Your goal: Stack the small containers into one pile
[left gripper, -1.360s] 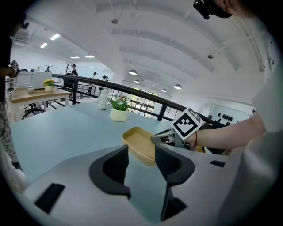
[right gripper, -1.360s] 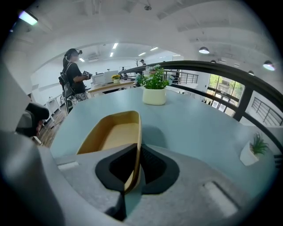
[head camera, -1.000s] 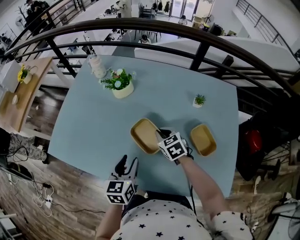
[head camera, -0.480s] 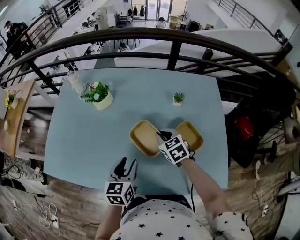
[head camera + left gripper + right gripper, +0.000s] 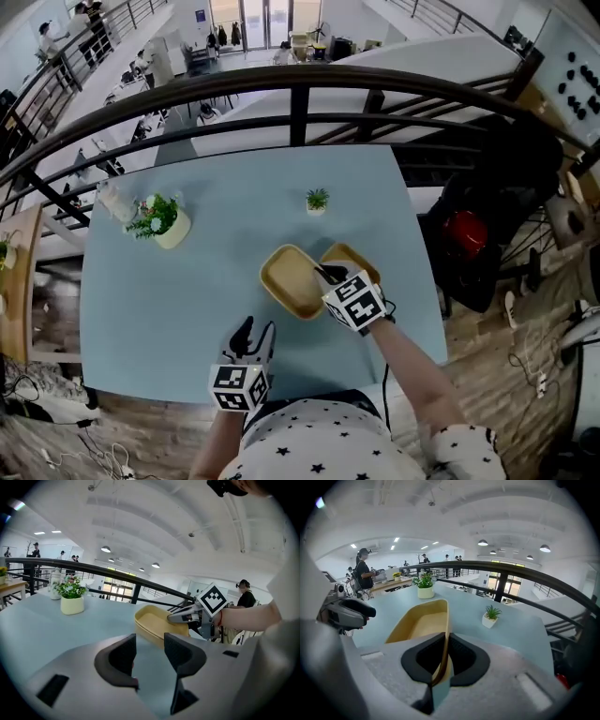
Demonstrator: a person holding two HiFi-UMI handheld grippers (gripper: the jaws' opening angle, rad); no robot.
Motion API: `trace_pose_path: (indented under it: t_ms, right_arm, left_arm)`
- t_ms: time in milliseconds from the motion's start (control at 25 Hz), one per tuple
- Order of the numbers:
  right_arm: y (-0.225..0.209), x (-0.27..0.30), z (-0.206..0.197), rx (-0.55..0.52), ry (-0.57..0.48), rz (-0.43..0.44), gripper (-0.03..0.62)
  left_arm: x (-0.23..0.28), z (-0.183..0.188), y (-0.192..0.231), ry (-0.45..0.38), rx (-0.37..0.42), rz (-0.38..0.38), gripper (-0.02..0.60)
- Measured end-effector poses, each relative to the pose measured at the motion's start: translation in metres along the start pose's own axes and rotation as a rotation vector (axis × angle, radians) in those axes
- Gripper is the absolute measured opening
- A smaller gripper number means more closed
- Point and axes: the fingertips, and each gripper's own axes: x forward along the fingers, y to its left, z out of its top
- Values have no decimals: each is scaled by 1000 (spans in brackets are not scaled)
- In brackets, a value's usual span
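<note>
Two shallow yellow containers are on the pale blue table (image 5: 169, 300). My right gripper (image 5: 324, 273) is shut on the right rim of the nearer container (image 5: 289, 281), which looks slightly lifted. That container overlaps the second container (image 5: 356, 259), which lies just right of it and is partly hidden. In the right gripper view the rim of the held container (image 5: 423, 623) runs between the jaws of my right gripper (image 5: 443, 657). My left gripper (image 5: 255, 329) hangs open and empty near the table's front edge, left of both containers. The left gripper view shows the left gripper (image 5: 149, 651), the held container (image 5: 157, 623) and the right gripper (image 5: 183, 617).
A pot of flowers (image 5: 164, 220) and a pale jar (image 5: 114, 200) stand at the table's far left. A small potted plant (image 5: 317, 201) stands beyond the containers. A black railing (image 5: 300, 84) runs behind the table. A dark bag (image 5: 469, 234) lies off the right edge.
My right gripper has carried the held container to the right, from well apart from the second container to overlapping it. The left gripper has shifted a little and stays open.
</note>
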Motion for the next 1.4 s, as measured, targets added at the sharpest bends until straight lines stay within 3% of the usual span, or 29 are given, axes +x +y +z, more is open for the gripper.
trace_pose_path:
  t_ms: [880,1400]
  right_arm:
    - [-93,-65,-57,71,78,-160,23]
    - [-115,-55,-75,35,133,-125,23]
  left_arm:
    - [52,-9,-62,133,99,-209,179]
    - [64,-14,-64,163,117,-242,179]
